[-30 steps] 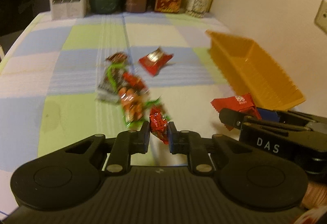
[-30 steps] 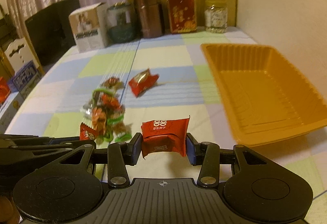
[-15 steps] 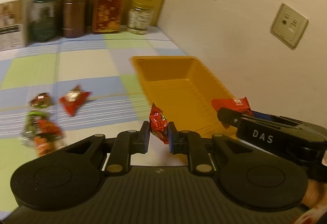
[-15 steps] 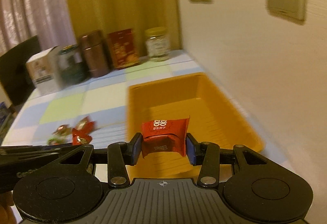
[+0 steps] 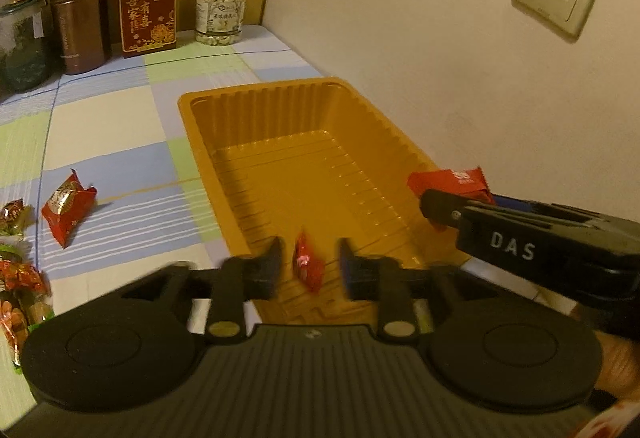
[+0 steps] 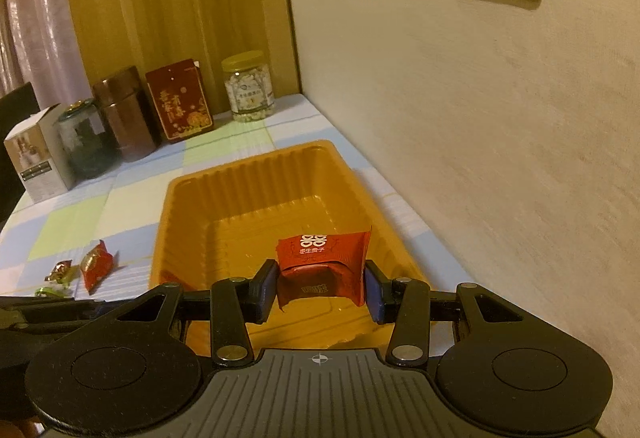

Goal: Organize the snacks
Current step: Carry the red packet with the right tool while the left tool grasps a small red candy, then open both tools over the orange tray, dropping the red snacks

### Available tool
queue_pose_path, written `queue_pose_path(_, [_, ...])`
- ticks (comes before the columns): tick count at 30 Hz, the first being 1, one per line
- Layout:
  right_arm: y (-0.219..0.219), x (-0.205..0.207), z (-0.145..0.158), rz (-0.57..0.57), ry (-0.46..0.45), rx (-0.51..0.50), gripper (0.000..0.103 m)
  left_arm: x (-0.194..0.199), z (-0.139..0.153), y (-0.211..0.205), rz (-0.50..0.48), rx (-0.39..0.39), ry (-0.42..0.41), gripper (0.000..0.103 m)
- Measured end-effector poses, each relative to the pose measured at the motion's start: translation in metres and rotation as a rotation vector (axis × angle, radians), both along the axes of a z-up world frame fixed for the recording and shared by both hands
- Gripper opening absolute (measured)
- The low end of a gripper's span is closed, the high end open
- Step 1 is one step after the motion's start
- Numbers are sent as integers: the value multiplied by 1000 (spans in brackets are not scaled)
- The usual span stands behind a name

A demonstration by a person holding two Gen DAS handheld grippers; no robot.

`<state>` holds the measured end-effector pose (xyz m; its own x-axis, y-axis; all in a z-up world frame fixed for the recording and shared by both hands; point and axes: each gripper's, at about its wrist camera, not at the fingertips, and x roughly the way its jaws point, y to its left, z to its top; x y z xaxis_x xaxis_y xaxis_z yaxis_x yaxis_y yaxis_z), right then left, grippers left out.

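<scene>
Dropping small candy (image 5: 307, 267) from L gripper (image 5: 308, 270): jaws opening, pads clear of it, candy between them above tray (image 5: 256, 126) near end, long axis roughly vertical. R gripper (image 6: 321, 284) pinches flat red packet (image 6: 322, 264) by its side edges over tray, label facing cam, long axis across jaws. Judged: both light, crinkly foil, slippery; grip wrapper body, not the flimsy end seams. More candies (image 5: 66, 208) on cloth left of tray.
</scene>
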<state>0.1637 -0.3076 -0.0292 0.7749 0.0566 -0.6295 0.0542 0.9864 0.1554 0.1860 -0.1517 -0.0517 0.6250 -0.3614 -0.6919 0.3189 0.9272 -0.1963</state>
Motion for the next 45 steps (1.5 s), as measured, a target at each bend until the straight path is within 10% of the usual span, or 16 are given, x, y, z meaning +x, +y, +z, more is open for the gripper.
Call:
queue_pose_path(17, [0,7,-4,37,11,43,45,-18,5,43,108,55,-60,53])
queue_pose_path(21, [-3,6,-3,19,2,83,72,-25,3,51,116,74,-70,53])
queue_pose_path(45, [46,-102,45,76,-21,48,72,-124,53,119,278,43,-113,62])
